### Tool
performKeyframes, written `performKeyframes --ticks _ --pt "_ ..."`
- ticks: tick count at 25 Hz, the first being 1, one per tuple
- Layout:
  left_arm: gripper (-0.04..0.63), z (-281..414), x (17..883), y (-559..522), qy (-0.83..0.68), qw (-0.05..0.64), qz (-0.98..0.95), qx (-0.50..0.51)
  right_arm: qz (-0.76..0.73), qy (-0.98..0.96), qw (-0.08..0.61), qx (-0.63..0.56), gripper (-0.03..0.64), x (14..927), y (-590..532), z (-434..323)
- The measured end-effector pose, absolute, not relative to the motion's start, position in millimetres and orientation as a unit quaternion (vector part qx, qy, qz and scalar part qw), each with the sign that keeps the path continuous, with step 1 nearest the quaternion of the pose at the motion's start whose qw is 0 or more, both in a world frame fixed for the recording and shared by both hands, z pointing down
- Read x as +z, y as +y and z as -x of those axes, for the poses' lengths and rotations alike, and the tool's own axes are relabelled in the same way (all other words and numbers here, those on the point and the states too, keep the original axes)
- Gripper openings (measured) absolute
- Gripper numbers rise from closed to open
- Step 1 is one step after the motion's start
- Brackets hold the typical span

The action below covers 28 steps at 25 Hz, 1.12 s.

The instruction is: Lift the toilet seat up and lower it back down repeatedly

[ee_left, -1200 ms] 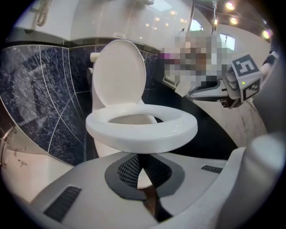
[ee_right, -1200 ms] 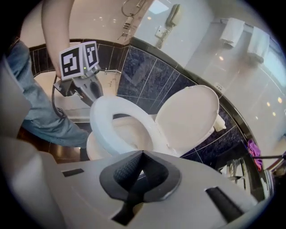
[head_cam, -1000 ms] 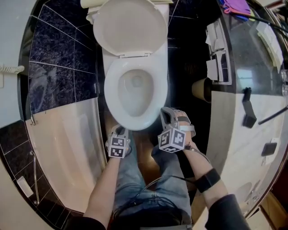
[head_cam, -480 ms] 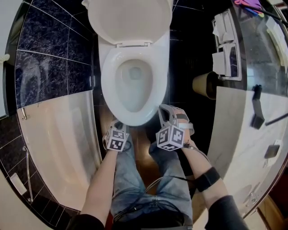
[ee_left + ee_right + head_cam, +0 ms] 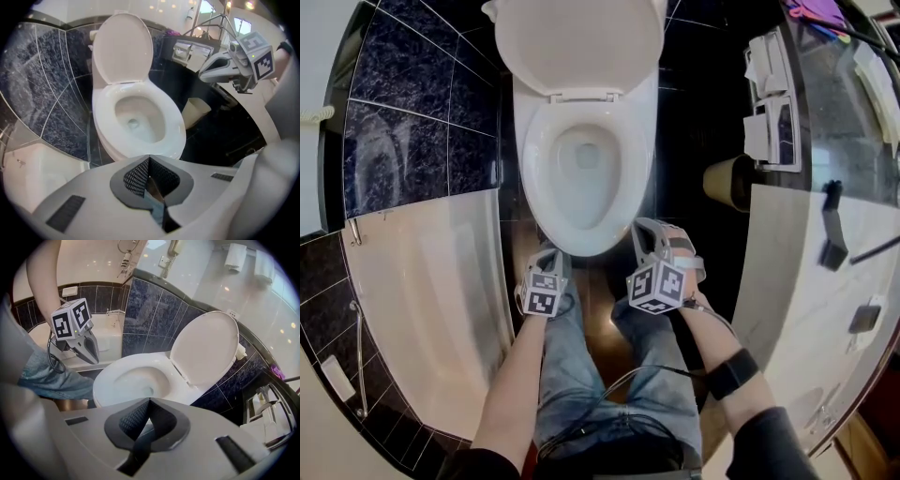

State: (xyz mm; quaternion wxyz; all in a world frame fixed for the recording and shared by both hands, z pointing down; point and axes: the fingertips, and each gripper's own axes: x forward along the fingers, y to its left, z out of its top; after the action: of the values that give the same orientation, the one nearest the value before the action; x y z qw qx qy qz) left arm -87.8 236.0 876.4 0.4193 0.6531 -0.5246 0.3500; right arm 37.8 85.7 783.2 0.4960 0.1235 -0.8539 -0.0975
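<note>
The white toilet's lid (image 5: 579,42) stands raised against the tank, and the seat ring (image 5: 536,187) lies flat on the bowl. My left gripper (image 5: 551,259) hovers just off the bowl's front rim, shut and holding nothing. My right gripper (image 5: 641,231) hangs beside the rim's front right, also shut and empty. In the left gripper view the raised lid (image 5: 123,47) and the seat ring (image 5: 174,129) lie ahead of my shut left gripper (image 5: 149,159), with the right gripper (image 5: 206,75) above right. The right gripper view shows the lid (image 5: 206,348) beyond my right gripper (image 5: 149,401).
A white bathtub (image 5: 431,309) runs along the left, dark tiled walls behind it. A tan waste bin (image 5: 727,183) stands right of the toilet under paper holders (image 5: 769,131). A pale counter (image 5: 825,300) fills the right side. The person's jeans-clad legs (image 5: 591,375) are below the grippers.
The head view has shifted a little, so the toilet sits higher in it. Both grippers stay shut in front of the bowl, the left slightly closer to the rim. The lid remains up.
</note>
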Motion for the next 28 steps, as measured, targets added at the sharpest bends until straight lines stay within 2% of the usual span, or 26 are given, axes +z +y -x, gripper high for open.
performKeyframes --ticks 9,22,28 --pt "0.0 117 754 203 -0.57 0.326 -0.679 0.327 -0.155 -0.866 0.466 -0.092 0.017 704 70 -27" --pt "0.0 175 477 162 -0.671 0.213 -0.682 0.198 -0.25 -0.904 0.343 -0.045 0.017 489 44 -12" --pt "0.0 190 392 170 -0.695 0.176 -0.676 0.169 -0.298 -0.907 0.298 -0.007 0.017 422 42 -30"
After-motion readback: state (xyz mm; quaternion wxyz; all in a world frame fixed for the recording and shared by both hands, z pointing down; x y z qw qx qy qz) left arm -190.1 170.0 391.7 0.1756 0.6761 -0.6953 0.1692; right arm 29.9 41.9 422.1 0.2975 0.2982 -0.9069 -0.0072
